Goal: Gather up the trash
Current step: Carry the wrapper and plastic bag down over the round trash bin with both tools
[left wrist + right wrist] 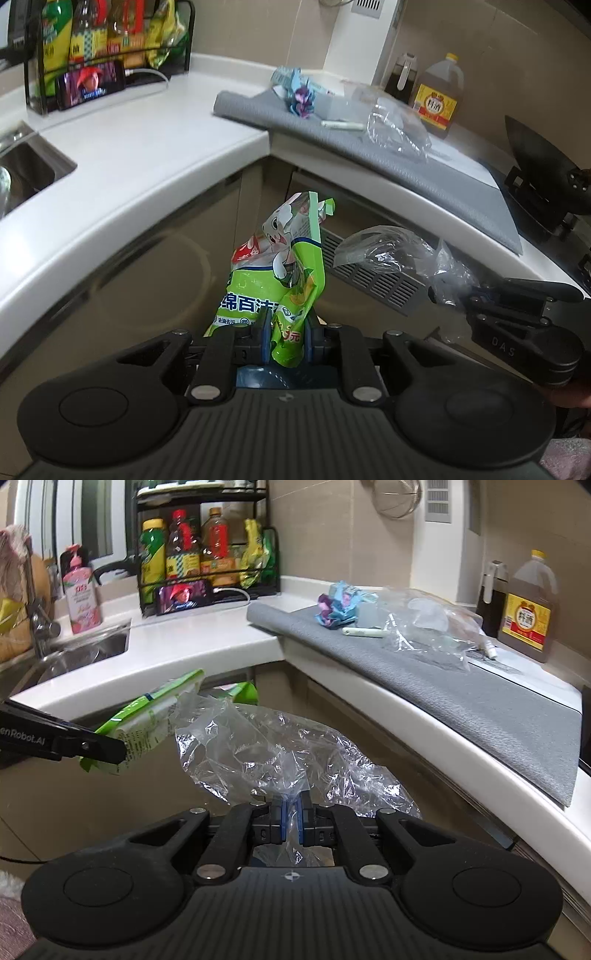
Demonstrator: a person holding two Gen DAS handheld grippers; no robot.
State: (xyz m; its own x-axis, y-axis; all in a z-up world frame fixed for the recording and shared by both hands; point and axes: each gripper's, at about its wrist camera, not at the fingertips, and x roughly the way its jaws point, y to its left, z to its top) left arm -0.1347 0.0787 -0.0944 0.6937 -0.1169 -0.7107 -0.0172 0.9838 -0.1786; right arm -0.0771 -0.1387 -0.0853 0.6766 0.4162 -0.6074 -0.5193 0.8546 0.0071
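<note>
You had the left gripper [287, 334] clamped on the green wrapper [275, 273] at twelve o'clock and the right gripper [291, 821] pinched on the clear bag [273, 753], both below the counter [147, 155], light, crinkly, probably slippery, best gripped at bunched edges.

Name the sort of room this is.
A home kitchen, most likely: a steel sink set in a white countertop, a rack of sauce bottles, and a big cooking-oil jug against the tiled wall.
</note>
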